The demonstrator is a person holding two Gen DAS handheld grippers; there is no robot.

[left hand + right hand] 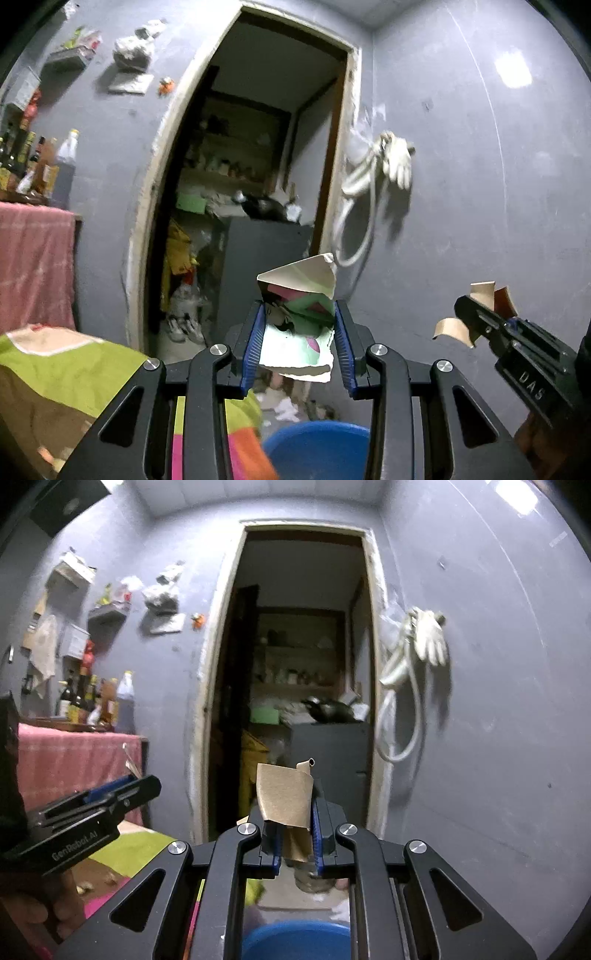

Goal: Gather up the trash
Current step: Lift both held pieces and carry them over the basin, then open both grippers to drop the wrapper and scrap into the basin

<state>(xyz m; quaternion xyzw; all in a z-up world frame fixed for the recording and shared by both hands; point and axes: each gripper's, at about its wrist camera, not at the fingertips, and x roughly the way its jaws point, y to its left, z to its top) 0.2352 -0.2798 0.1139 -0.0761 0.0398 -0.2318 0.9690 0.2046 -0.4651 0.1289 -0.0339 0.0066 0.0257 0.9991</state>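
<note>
Gripping creased carton (299, 314); curled cardboard (284, 794)

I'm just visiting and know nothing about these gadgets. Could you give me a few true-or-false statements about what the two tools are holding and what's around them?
1. The left tool grips a torn printed carton piece. True.
2. The right tool is empty. False: it is shut on a brown cardboard scrap.
3. A blue tub sits low in front of both tools. True.
4. The doorway ahead is closed by a door. False: it stands open onto a cluttered storeroom.
5. A white glove hangs on the wall right of the doorway. True.
</note>
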